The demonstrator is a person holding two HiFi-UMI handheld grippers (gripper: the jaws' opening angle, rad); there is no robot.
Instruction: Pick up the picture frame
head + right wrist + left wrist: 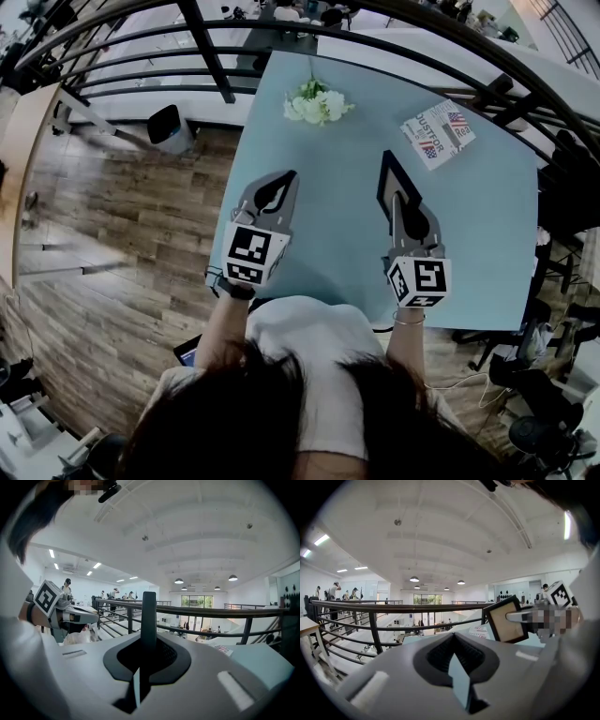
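a pale blue worktop stands on a wood-plank floor, its far edge close to a black railing. a bunch of white flowers with green leaves lies near that far edge. a printed booklet with a flag design lies flat toward the far right corner, askew to the edges and well apart from the flowers.

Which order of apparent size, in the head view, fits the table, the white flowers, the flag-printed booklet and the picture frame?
1. Table.
2. Flag-printed booklet and white flowers: they look alike, so no ranking.
3. Picture frame, seen nearly edge-on in the right gripper; it is held nearer the camera, so its place is unsure.
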